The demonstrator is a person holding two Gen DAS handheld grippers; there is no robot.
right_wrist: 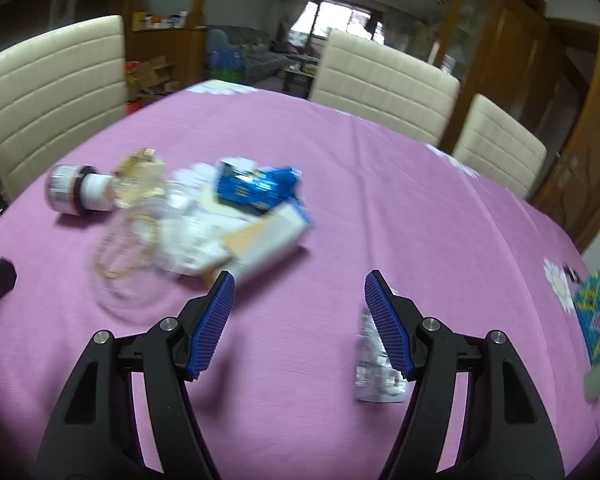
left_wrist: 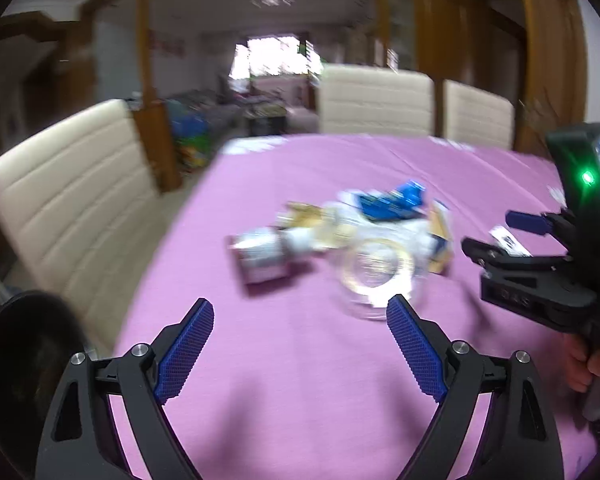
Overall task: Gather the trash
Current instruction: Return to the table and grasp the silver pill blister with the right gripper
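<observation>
A heap of trash lies on the pink tablecloth (right_wrist: 380, 184): a small jar (right_wrist: 76, 194) on its side, a clear plastic cup (right_wrist: 128, 268), a blue wrapper (right_wrist: 256, 188), white crumpled paper (right_wrist: 192, 232) and a cardboard box (right_wrist: 268, 240). A silvery blister pack (right_wrist: 374, 360) lies apart, just beside the right finger of my right gripper (right_wrist: 300, 286), which is open and empty. My left gripper (left_wrist: 300, 312) is open and empty, just short of the cup (left_wrist: 376, 272) and the jar (left_wrist: 260, 254). The right gripper also shows in the left wrist view (left_wrist: 500, 236).
Cream padded chairs (right_wrist: 56, 92) stand around the table's far sides. A beaded blue-green box (right_wrist: 596, 320) sits at the right edge. A dark round object (left_wrist: 24, 364) sits at the lower left of the left wrist view.
</observation>
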